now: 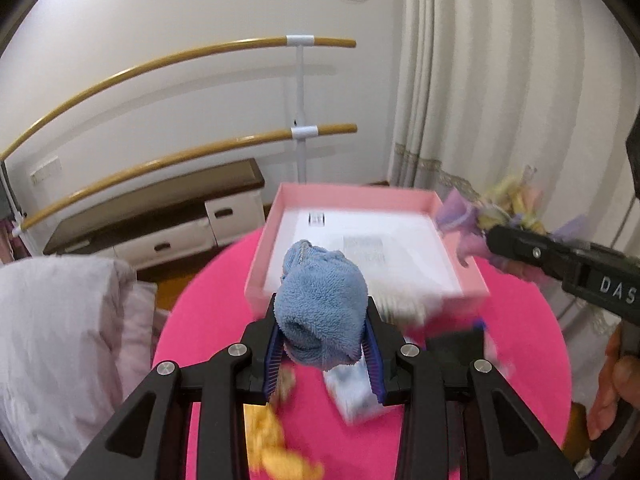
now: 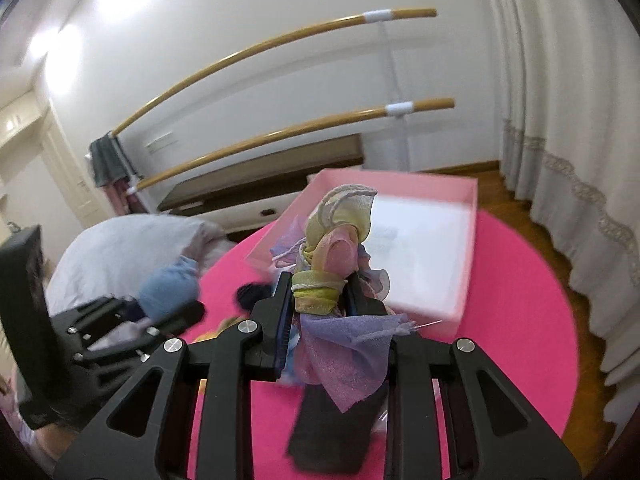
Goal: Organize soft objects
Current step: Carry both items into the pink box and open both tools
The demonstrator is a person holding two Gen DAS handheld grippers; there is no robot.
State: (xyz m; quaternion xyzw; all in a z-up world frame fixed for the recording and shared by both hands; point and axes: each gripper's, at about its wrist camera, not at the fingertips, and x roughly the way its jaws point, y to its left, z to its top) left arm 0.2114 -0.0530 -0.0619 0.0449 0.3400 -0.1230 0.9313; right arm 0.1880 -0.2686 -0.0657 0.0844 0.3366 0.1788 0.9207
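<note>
My left gripper [image 1: 324, 344] is shut on a fluffy blue cloth [image 1: 322, 300] and holds it above the round pink table [image 1: 208, 320], just before the near wall of the pink box [image 1: 360, 196]. The blue cloth also shows in the right wrist view [image 2: 170, 286]. My right gripper [image 2: 318, 312] is shut on a bundle of pastel yellow, pink and purple gauze [image 2: 336, 256], held above the table near the pink box [image 2: 468, 192]. In the left wrist view the right gripper [image 1: 496, 240] holds the gauze bundle [image 1: 504, 204] by the box's right corner.
On the table lie an orange soft item [image 1: 272, 436], a light blue-white item [image 1: 356, 392] and a black cloth [image 2: 332, 428]. A grey-lilac cushion [image 1: 56, 336] sits left of the table. White curtains [image 2: 560, 120], a wooden barre rack [image 1: 304, 128] and a low cabinet [image 1: 160, 216] stand behind.
</note>
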